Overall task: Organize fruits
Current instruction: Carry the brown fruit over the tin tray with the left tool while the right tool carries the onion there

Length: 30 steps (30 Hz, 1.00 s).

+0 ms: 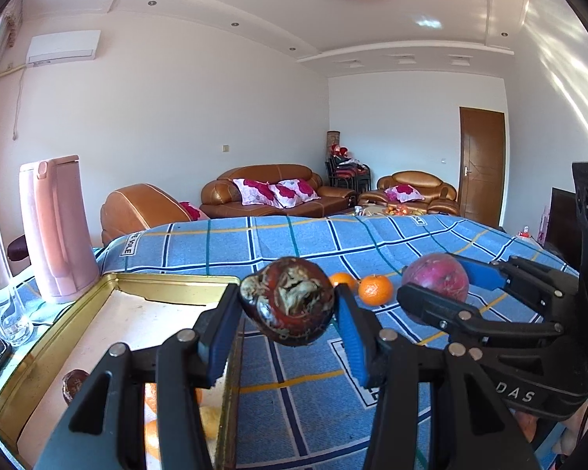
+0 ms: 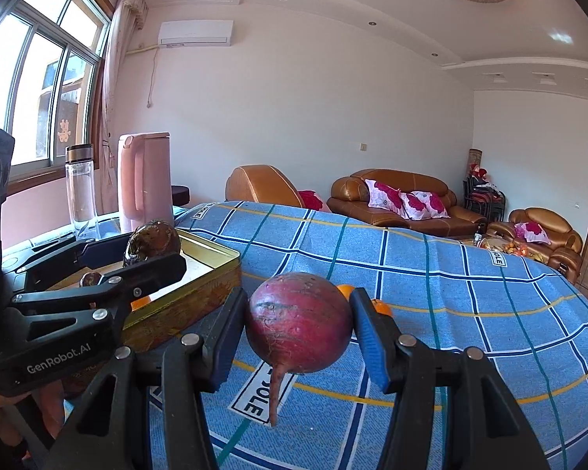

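1. The left tongs (image 1: 288,305) are clenched on a dark brown, wrinkled, round fruit (image 1: 288,305), held in the air just past the right rim of the tin.
2. The right tongs (image 2: 300,323) are clenched on a round purple-red beet with a thin tail root (image 2: 300,323), held above the blue checked cloth (image 2: 431,274) covering the worktop.
3. The shallow gold rectangular metal tin (image 1: 168,284) lies on the cloth and contains orange fruits (image 1: 151,395) and a small dark fruit (image 1: 72,385).
4. Two small orange mandarins (image 1: 375,290) rest on the cloth beyond both tongs.
5. A pink plastic jug (image 1: 57,227) stands behind the tin.
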Available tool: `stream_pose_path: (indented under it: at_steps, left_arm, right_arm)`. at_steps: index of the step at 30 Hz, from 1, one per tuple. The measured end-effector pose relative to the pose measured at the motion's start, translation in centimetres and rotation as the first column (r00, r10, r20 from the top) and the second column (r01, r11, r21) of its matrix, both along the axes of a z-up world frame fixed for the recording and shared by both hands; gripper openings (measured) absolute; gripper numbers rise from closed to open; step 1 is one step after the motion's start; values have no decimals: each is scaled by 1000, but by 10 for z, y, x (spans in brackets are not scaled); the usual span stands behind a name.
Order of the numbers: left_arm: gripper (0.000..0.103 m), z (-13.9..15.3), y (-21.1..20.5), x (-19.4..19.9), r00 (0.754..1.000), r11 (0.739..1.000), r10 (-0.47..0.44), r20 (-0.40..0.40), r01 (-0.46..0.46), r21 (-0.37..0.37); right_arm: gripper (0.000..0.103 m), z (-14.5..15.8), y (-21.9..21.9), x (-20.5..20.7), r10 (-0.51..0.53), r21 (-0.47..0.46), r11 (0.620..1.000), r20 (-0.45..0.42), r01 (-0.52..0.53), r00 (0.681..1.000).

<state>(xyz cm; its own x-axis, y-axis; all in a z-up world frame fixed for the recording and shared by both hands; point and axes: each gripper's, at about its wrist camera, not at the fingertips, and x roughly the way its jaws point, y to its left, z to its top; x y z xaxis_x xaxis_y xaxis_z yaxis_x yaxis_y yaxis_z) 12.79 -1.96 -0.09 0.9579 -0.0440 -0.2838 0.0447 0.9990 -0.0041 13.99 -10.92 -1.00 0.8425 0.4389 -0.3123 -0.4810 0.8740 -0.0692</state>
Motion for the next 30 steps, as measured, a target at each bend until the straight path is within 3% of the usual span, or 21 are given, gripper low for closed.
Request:
stream_pose_path:
  at_steps: [15, 30]
  left_arm:
    - [50, 7, 19, -26, 999, 999, 39, 17, -40, 15]
    - [50, 7, 57, -39, 991, 991, 135, 10, -135, 14]
  right_arm:
    - [56, 14, 26, -21, 73, 20, 997, 24, -74, 997]
    - [56, 17, 57, -36, 147, -4, 989, 42, -147, 988]
